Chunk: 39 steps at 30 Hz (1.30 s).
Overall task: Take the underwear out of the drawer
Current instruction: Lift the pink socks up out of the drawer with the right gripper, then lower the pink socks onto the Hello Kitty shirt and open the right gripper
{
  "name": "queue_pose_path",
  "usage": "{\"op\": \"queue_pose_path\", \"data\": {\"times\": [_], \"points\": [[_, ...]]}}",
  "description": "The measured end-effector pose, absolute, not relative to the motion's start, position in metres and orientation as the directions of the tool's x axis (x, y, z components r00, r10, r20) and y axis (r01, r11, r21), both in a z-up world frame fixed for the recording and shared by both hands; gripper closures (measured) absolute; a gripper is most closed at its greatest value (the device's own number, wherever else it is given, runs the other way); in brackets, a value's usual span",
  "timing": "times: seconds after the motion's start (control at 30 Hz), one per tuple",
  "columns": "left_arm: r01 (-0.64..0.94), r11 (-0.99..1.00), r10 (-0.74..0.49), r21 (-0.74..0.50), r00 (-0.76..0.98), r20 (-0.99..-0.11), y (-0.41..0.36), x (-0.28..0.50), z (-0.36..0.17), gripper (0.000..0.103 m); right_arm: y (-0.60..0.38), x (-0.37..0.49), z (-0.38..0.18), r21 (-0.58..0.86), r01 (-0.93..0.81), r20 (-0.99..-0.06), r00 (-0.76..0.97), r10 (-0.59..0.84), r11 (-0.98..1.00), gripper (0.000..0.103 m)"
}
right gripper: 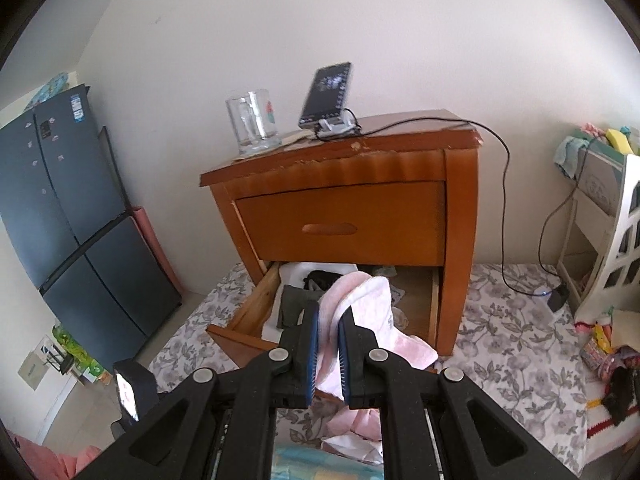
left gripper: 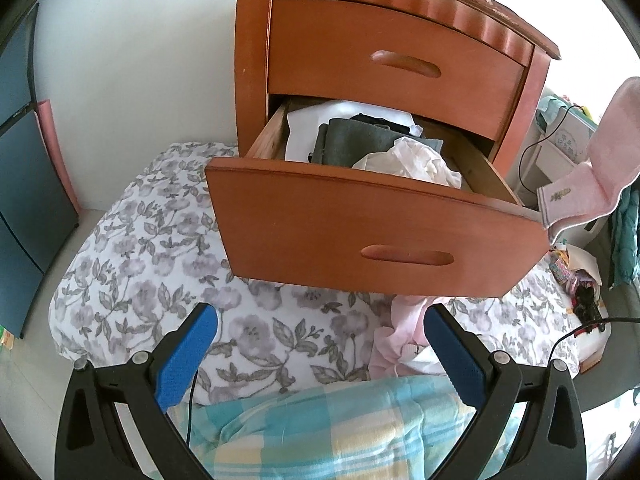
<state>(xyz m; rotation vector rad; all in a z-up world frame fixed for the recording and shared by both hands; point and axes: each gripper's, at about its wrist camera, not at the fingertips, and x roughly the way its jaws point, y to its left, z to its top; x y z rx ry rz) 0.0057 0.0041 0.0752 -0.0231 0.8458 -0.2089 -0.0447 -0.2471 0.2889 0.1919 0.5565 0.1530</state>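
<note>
Right gripper, nearest the lens: jaws pinched tight on a pale pink garment, which drapes over and past the fingers. It hangs in front of and above the open lower drawer, clear of the drawer's contents. In the left wrist view the same pink cloth shows off the drawer's right corner, lifted free.

Left gripper: jaws spread wide, nothing between them, hovering low in front of the drawer face.

Progress, as judged: one piece is out of the drawer but not yet set down. Another pink item already lies on the floral bedding just below the drawer front, so at least one removal looks done. Still inside the drawer: a folded grey garment, a crumpled white piece toward the front right, flat white cloth at the back left, something dark behind. Which of these count as underwear cannot be told.

Surface: floral bedding runs under and around the wooden nightstand; a checked blue-yellow blanket lies nearest the camera. Upper drawer closed.

Beyond: a glass mug and a propped phone with cable sit on the nightstand top. Dark fridge to the nightstand's left, white shelf unit to its right, plain wall behind.
</note>
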Motion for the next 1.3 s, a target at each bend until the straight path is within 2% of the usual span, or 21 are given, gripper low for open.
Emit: {"op": "queue_pose_path", "data": {"times": [0.17, 0.47, 0.93, 1.2, 1.3], "points": [[0.171, 0.979, -0.193, -0.107, 0.637, -0.747, 0.004, 0.006, 0.073, 0.000, -0.234, -0.044, 0.284, 0.208, -0.127, -0.519, 0.826, 0.219, 0.970, 0.093], [0.164, 0.980, -0.190, -0.111, 0.625, -0.757, 0.006, 0.008, 0.069, 0.000, -0.210, -0.021, 0.232, 0.259, -0.161, -0.629, 0.721, 0.293, 0.952, 0.093], [0.153, 0.981, -0.187, -0.118, 0.595, -0.781, 0.009, 0.013, 0.058, 0.000, -0.177, 0.003, 0.192, 0.282, -0.215, -0.698, 0.623, 0.354, 0.935, 0.093], [0.151, 0.981, -0.188, -0.122, 0.583, -0.790, 0.010, 0.017, 0.054, 0.000, -0.188, 0.033, 0.099, 0.255, -0.090, -0.855, 0.444, 0.268, 0.963, 0.093], [0.145, 0.982, -0.184, -0.121, 0.582, -0.792, 0.011, 0.019, 0.052, 0.000, -0.195, 0.035, 0.078, 0.253, -0.060, -0.879, 0.403, 0.256, 0.966, 0.093]]}}
